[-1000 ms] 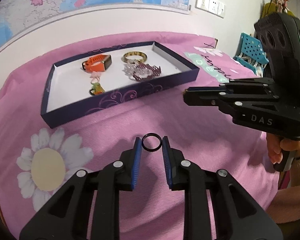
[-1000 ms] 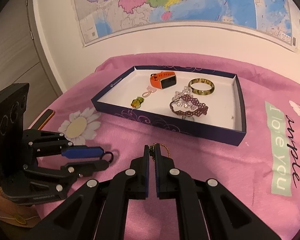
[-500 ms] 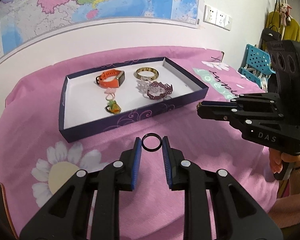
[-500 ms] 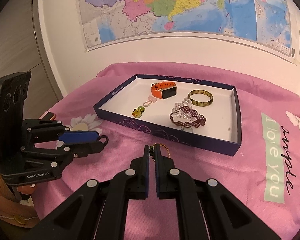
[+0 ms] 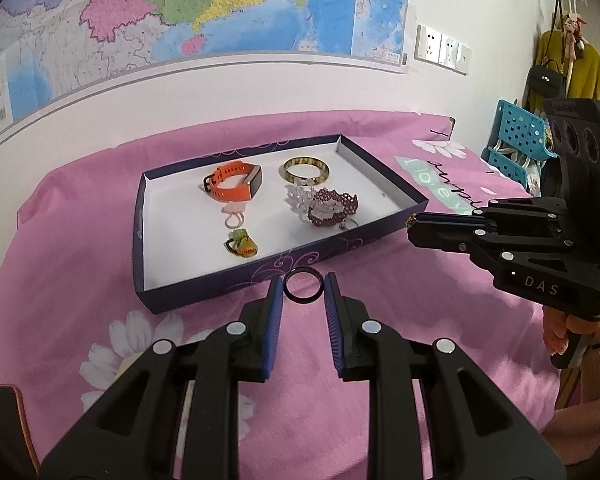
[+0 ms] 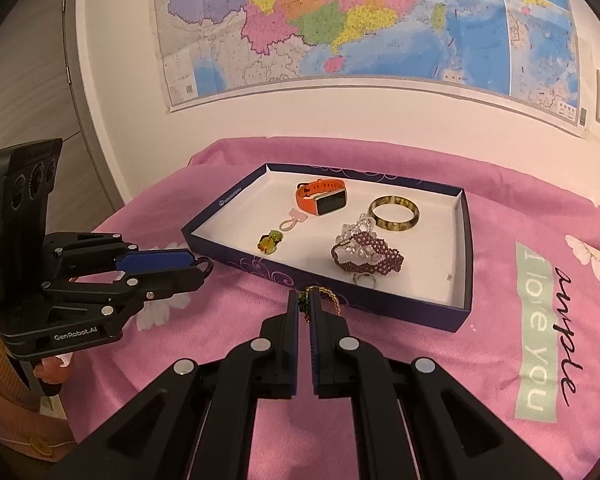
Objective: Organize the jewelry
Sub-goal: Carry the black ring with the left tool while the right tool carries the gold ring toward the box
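My left gripper (image 5: 303,289) is shut on a black ring (image 5: 303,280) and holds it just before the near wall of the dark blue tray (image 5: 204,292). My right gripper (image 6: 305,301) is shut on a thin gold chain (image 6: 327,296) with a dark bead, close to the tray's near wall (image 6: 300,276). The tray holds an orange watch (image 5: 234,182), an amber bangle (image 5: 306,168), a maroon beaded bracelet (image 5: 334,208), a clear crystal piece (image 5: 299,197), a pink charm (image 5: 234,218), a green-yellow charm (image 5: 242,244) and a small silver ring (image 5: 350,223).
The pink flowered cloth (image 5: 80,280) covers the table. A map (image 6: 360,20) hangs on the wall behind. A blue crate (image 5: 516,140) and hanging clothes (image 5: 572,64) stand at the far right. A wooden edge (image 5: 8,412) shows at the lower left.
Both grippers have moved forward towards the tray with their loads. The tray now looks nearer and more central in both views.
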